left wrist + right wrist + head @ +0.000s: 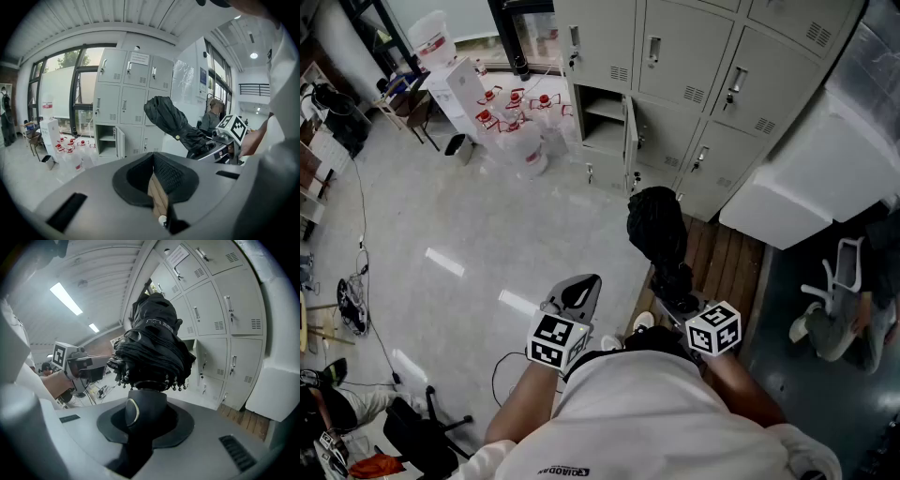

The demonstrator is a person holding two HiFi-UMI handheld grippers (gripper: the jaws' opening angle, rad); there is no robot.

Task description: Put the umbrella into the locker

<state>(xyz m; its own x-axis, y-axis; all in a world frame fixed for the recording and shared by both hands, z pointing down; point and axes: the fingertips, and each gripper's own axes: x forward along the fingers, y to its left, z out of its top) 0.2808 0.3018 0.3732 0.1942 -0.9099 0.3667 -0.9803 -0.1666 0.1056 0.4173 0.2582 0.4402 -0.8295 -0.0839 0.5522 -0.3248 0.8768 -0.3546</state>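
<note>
Two hand-held tools are being carried side by side, each bearing a marker cube [714,328].

Item 1, right tool [682,302]: its jaws are clamping the dark handle [139,412] of a folded black umbrella [658,228]. The bunched canopy is rising straight out ahead of the jaws, and its beaded rib tips [174,386] are hanging just above the grip. The umbrella is sitting wholly outside the locker.

Item 2, left tool [578,292]: it is riding just to the left of the right tool. Its jaws are pressing together with nothing between them.

Item 3, locker bank [694,56]: grey steel, it is standing ahead of both tools and well apart from them. One low compartment [602,120] is standing open ahead and slightly left of the right tool, showing a shelf inside. Its door [631,141] is hanging open on the side nearer the umbrella.

Item 4, red-capped water jugs [516,105]: these are clustering on the floor far ahead and left of the left tool.

Item 5, wooden decking [722,258]: it is lying below and to the right of the right tool.
</note>
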